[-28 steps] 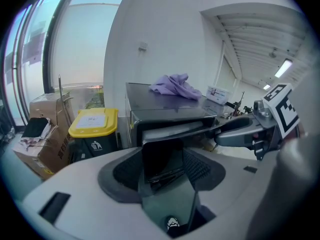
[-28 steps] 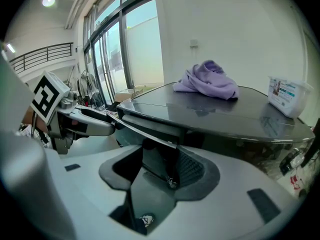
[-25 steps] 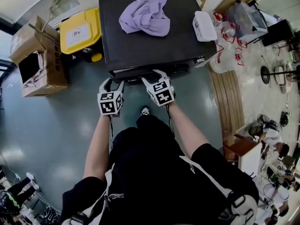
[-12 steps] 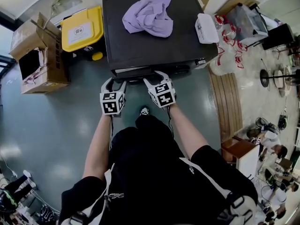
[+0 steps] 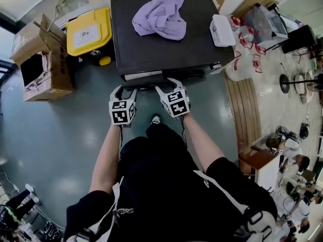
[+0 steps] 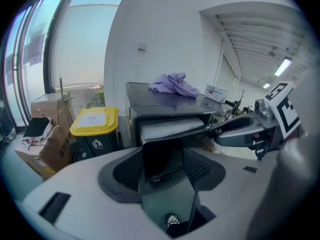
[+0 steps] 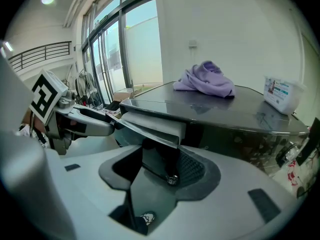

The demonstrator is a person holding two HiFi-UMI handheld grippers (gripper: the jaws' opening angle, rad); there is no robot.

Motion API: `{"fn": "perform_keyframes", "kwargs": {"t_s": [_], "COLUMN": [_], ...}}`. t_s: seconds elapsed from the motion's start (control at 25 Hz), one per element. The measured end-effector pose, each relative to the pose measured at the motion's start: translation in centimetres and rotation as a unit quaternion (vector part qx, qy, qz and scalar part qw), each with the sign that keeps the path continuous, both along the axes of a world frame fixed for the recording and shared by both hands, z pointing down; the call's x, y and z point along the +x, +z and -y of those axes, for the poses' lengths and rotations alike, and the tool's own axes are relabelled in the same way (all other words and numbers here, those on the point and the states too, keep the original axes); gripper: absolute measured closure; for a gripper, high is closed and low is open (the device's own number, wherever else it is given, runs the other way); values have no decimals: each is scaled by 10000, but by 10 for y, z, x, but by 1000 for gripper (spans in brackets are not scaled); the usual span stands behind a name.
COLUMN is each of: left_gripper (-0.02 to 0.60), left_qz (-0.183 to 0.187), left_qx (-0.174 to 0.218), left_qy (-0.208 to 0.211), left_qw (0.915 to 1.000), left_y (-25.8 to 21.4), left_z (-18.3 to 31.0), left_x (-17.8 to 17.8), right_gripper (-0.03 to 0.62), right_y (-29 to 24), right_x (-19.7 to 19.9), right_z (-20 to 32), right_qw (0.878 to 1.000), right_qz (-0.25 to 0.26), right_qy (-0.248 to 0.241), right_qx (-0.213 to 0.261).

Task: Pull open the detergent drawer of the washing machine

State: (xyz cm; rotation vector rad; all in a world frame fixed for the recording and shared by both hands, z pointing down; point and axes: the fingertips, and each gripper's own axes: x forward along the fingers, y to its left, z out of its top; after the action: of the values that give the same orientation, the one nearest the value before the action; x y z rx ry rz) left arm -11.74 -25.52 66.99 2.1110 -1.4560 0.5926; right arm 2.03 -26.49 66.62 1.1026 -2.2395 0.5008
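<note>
Head view showed left gripper (image 5: 124, 88) and right gripper (image 5: 168, 82), jaws wide, straddling opposite ends of the part-open detergent drawer (image 5: 144, 75).

Open floor (image 5: 60, 135) lies before the washing machine (image 5: 151, 52) (a yellow bin (image 5: 87, 32) stands beside its left).

A yellow-lidded bin (image 5: 87, 32) on glossy grey floor (image 5: 55, 135); boxes (image 5: 38, 59) left of it, windows (image 6: 82, 39) behind, white wall (image 6: 155, 24) right.
</note>
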Motion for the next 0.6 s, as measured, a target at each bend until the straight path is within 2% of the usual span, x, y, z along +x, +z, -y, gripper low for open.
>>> {"fn": "perform_keyframes", "kwargs": {"t_s": [0.6], "left_gripper": [333], "left_qz": [34], "left_qx": [-24], "left_qy": [65], "left_qw": [10000], "left_y": [3], "left_z": [-25], "left_x": [4], "right_gripper": [376], "right_y": [4], "right_x": [4], "right_z": [-26], "right_qw": [9999], "right_qz": [2], "right_qy": [124], "right_qx": [-64]}}
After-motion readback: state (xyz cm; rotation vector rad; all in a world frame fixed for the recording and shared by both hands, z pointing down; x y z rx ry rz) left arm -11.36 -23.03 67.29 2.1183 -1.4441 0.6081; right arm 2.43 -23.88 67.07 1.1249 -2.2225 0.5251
